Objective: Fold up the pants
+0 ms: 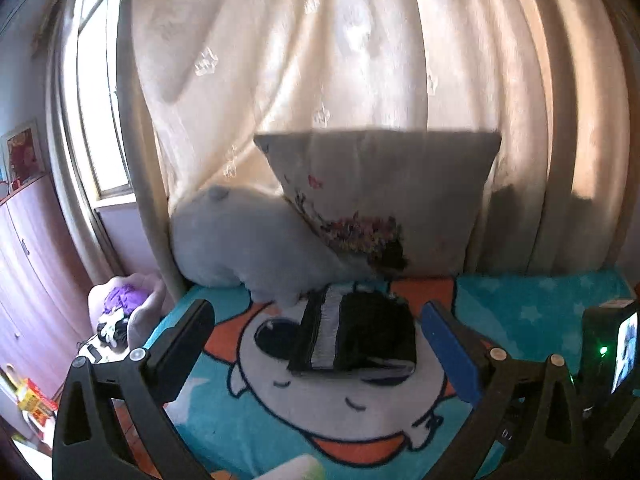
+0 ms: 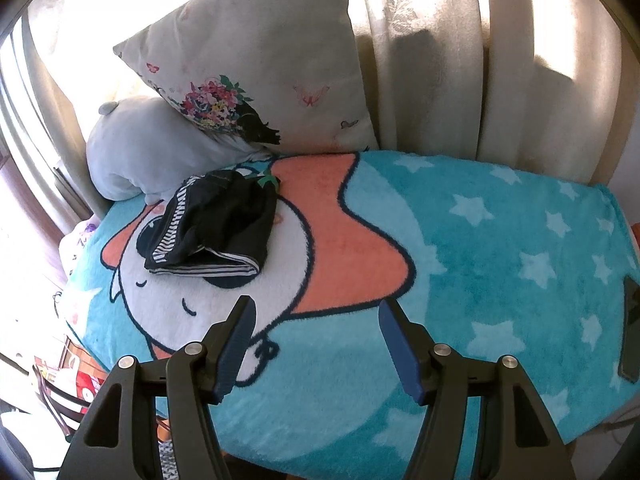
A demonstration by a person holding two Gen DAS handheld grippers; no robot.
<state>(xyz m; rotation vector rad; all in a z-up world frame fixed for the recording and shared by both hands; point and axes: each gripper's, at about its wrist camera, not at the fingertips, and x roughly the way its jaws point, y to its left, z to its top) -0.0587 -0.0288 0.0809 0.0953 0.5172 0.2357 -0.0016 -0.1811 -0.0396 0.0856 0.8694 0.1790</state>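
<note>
We hold both tools back from the work, and neither grips anything. Our left gripper (image 1: 316, 344) has its jaws spread wide, with the pants (image 1: 354, 336) lying straight ahead of it, framed between the two fingers but well beyond their tips. Our right gripper (image 2: 316, 344) is likewise released and empty; from it the pants (image 2: 216, 226) sit ahead and off to the left, apart from the fingertips.

The pants look already folded into a compact dark bundle, the striped band showing along one edge, resting on the blanket (image 2: 500, 240) with its cartoon print. Just past the bundle a grey plush cushion (image 2: 148, 152) and a floral pillow (image 2: 260, 60) lean against the curtain (image 1: 360, 48), so the bundle sits at the far end of the bed, near them.

We judge the folding is essentially finished: the open, withdrawn pose suits a garment set down and let go, not one about to be seized.
</note>
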